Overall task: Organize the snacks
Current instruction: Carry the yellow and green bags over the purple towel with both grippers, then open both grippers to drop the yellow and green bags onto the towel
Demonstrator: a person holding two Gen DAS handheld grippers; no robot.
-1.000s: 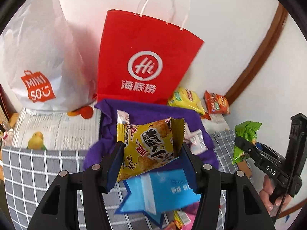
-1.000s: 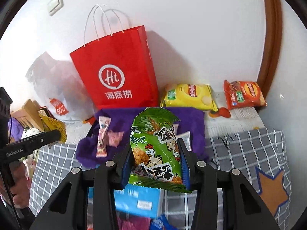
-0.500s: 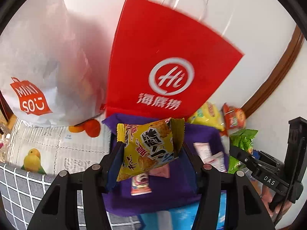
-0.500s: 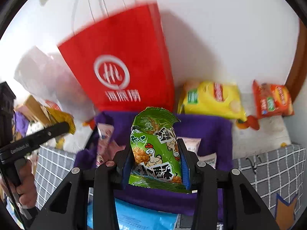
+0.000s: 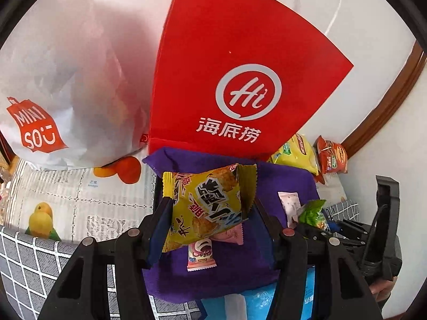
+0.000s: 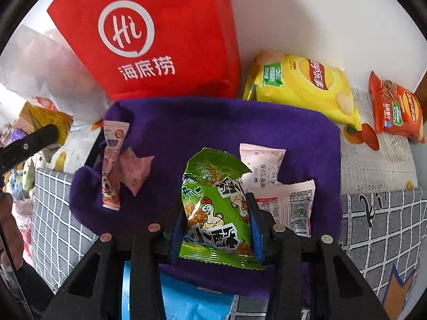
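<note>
Right wrist view: right gripper (image 6: 217,224) clamps the green pack (image 6: 217,208); left gripper (image 5: 210,221) clamps the yellow pack (image 5: 205,208). Risk – early release drops either pack off the purple cloth (image 6: 213,122).

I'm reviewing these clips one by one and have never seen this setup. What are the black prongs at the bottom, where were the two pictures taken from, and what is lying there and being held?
There is no robot: a person holds a two-finger gripper in each hand, and a fisheye camera on each looks along its fingers.

In the left wrist view, the left gripper is shut on a yellow foil snack packet. In the right wrist view, the right gripper is shut on a green foil snack packet with a cartoon chicken.

Below them lies a purple cloth-lined tray with small pink and white sachets. Behind it stand a red paper bag and a white plastic bag; a yellow crisp bag and an orange one lie to the right.
</note>
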